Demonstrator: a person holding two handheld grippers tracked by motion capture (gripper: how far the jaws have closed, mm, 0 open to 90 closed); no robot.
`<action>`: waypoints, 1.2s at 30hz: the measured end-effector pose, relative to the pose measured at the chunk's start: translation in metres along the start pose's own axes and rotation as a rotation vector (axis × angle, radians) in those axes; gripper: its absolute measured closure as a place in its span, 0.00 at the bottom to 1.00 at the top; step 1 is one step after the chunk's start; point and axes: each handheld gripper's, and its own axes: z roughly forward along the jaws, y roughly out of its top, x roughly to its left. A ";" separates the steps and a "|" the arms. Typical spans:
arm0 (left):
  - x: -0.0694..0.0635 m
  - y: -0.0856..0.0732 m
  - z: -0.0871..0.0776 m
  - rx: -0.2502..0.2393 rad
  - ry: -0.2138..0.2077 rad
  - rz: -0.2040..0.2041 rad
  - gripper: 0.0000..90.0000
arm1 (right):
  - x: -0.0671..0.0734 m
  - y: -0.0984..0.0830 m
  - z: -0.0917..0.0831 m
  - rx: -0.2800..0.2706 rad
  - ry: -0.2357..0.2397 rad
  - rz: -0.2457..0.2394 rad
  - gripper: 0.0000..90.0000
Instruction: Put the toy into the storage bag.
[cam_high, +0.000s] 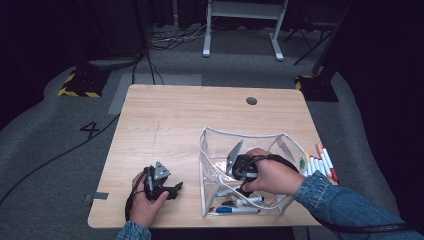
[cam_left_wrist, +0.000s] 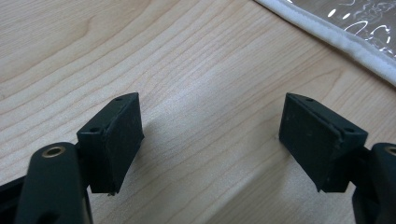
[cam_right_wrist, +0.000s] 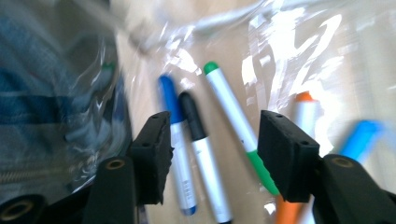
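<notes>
Two hands reach in from the near edge of the light wooden tabletop (cam_high: 165, 112), each holding a black claw. On the left, the left hand (cam_high: 145, 205) rests the left claw (cam_high: 176, 190) on the bare wood, and its two black jaws are spread wide with nothing between them. In the left gripper view, the white edge of a clear plastic pouch (cam_left_wrist: 355, 32) shows just past that claw. On the right, the right hand (cam_high: 275, 176), in a blue denim sleeve (cam_high: 345, 207), has pushed the right claw (cam_right_wrist: 212, 154) down into the clear plastic pouch with white trim (cam_high: 212, 150). Its jaws are spread too, and they pinch nothing. Right under those jaws, inside the pouch, lie a blue-capped marker (cam_right_wrist: 175, 135), a black-capped marker (cam_right_wrist: 201, 144), a green-capped marker (cam_right_wrist: 233, 126) and an orange-capped marker (cam_right_wrist: 301, 112). Just outside the pouch, near the right edge of the tabletop, a row of more markers (cam_high: 320, 162) lies side by side. Farther back on the tabletop there is a small dark round hole (cam_high: 251, 100). Beyond it is grey floor (cam_high: 240, 65) with black cables (cam_high: 175, 37).
</notes>
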 end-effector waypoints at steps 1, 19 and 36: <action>0.000 0.000 0.000 0.000 0.000 0.000 0.24 | 0.000 0.000 -0.005 -0.024 -0.012 0.008 0.49; 0.003 0.002 0.002 0.002 -0.025 0.010 0.22 | -0.011 -0.064 -0.120 -0.364 -0.227 0.314 0.56; 0.002 0.001 0.001 0.003 -0.009 0.006 0.22 | -0.029 -0.182 -0.150 -0.448 -0.410 0.628 0.62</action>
